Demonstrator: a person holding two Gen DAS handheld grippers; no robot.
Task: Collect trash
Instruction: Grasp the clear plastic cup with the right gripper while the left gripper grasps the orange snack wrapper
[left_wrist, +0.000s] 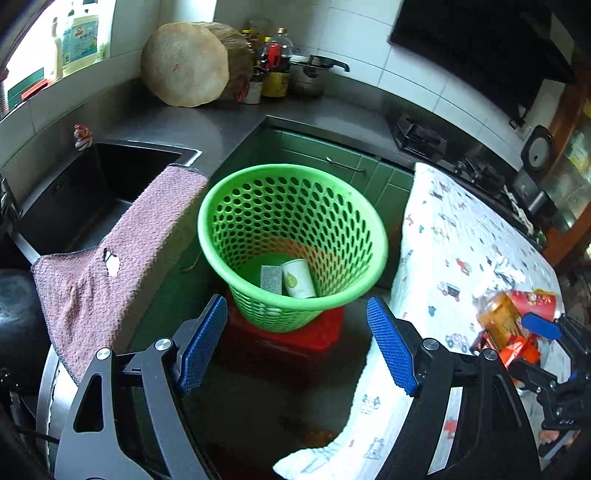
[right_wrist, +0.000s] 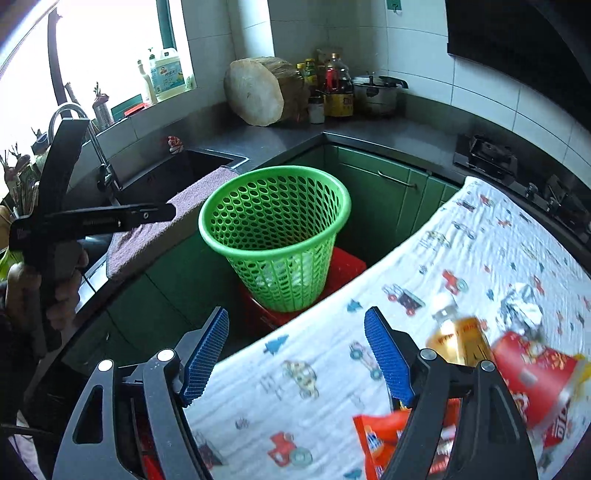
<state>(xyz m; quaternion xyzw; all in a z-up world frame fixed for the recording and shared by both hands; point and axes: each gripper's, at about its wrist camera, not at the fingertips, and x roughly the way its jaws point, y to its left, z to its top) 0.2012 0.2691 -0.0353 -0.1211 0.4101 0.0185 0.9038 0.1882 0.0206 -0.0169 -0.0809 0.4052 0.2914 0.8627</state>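
A green perforated basket (left_wrist: 221, 206) stands on a red stool (left_wrist: 317, 332); it also shows in the right wrist view (right_wrist: 273, 251). Inside lie a white paper cup (left_wrist: 298, 278) and a grey packet (left_wrist: 271, 278). My left gripper (left_wrist: 297, 343) is open and empty, just above and in front of the basket. My right gripper (right_wrist: 295, 350) is open and empty over the table edge. Beside it on the patterned cloth (right_wrist: 424, 266) lie a clear bottle of amber liquid (right_wrist: 458, 336), a red cup (right_wrist: 535, 369), an orange wrapper (right_wrist: 384, 432) and crumpled foil (right_wrist: 521, 306).
A dark sink (left_wrist: 92, 192) with a pink towel (left_wrist: 122, 258) over its edge lies left. A round wooden block (left_wrist: 184, 64), bottles (left_wrist: 275, 62) and a pot (left_wrist: 310, 75) stand on the corner counter. A gas stove (left_wrist: 476, 166) is behind the table. Green cabinets (right_wrist: 373, 206) back the basket.
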